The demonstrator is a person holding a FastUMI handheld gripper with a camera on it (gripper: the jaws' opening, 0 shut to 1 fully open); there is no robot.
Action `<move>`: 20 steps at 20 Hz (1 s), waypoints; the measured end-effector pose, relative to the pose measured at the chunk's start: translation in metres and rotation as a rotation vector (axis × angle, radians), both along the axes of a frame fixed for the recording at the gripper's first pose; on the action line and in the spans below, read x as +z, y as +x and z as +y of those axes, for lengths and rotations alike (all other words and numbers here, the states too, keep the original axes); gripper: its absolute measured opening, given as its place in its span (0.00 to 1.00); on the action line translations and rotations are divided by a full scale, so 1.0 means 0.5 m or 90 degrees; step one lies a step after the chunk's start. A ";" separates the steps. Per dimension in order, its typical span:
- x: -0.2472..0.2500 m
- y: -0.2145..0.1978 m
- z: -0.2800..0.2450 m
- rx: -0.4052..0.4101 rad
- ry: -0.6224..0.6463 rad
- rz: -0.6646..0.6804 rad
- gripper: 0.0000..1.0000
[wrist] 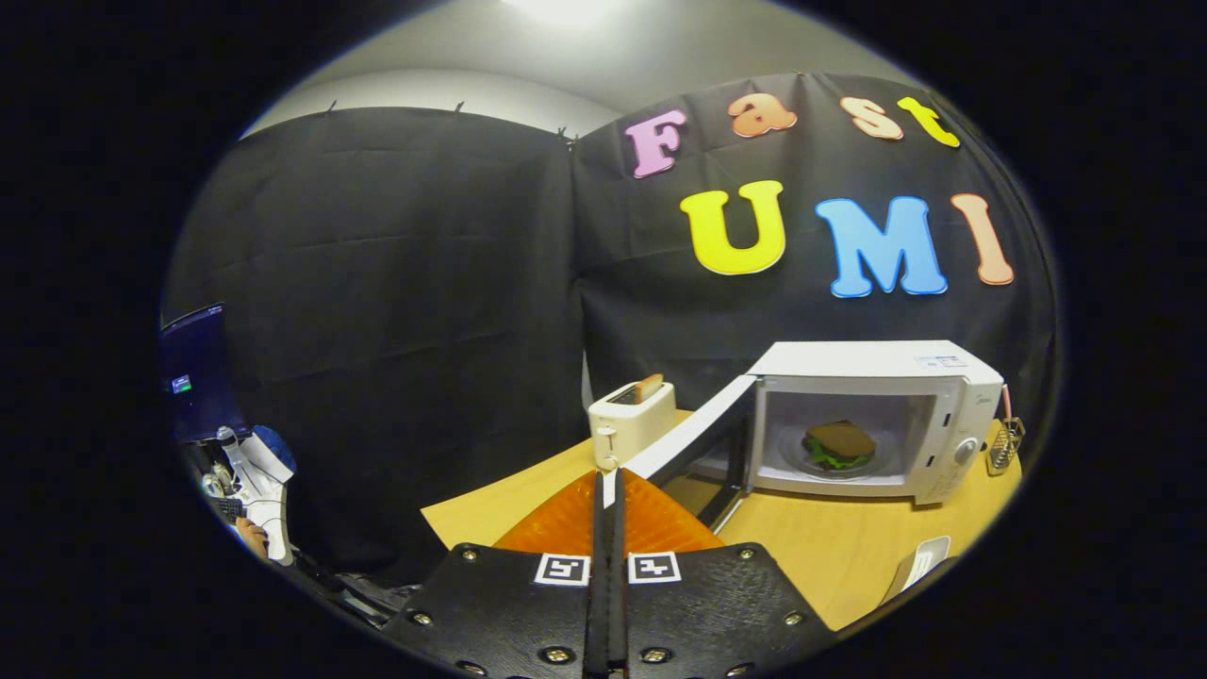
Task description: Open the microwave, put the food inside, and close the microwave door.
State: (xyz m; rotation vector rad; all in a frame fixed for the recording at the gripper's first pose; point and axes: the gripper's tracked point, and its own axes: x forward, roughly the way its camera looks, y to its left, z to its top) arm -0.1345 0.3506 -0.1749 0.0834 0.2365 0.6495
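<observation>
Food's in: the sandwich point(838, 443) sits on its plate inside the microwave point(877, 420), well beyond our tongs point(609, 486). Only the closing step looks left. Tongs are clenched, fingers together, gripping nothing. The door point(688, 443) hangs open just ahead of the tips, so next we push its outer face round until it latches.

White microwave point(877, 420) sits upright on the wooden table, and its door point(693, 438) hangs wide open, swung out on the toaster side. Inside the cavity there's a sandwich point(838, 444), brown bread on top with green lettuce poking out beneath, resting flat on the glass plate point(882, 462) in the middle of the microwave.
</observation>
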 end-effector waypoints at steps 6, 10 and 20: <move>-0.090 -0.015 0.116 0.064 -0.034 0.041 0.01; -0.129 0.014 0.142 0.044 -0.038 0.067 0.01; -0.131 0.017 0.046 0.020 -0.027 0.076 0.01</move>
